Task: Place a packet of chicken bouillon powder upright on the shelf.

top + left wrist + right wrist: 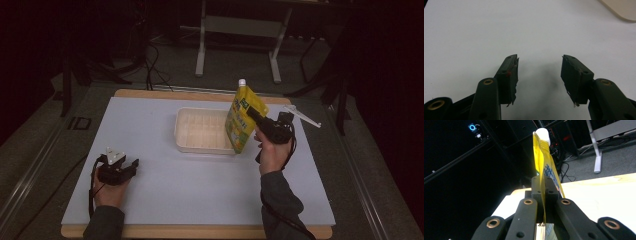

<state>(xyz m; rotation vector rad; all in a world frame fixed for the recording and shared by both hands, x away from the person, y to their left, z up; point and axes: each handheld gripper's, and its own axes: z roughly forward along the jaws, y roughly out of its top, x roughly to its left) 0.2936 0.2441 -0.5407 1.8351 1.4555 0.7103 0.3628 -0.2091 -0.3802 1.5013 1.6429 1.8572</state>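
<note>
1. The right gripper (252,116) is pinching a yellow pouch (241,120) by its upper edge, jaws pressed tight on the flat film (543,185).
2. The pouch, white cap (242,82) uppermost, is hanging upright in the air at the right end of the cream tray (200,145).
3. The left gripper (131,165) is resting on the white table (180,185), near left, jaws spread wide on nothing (539,75).
4. Both the person's hands are gripping the tool handles.
</note>
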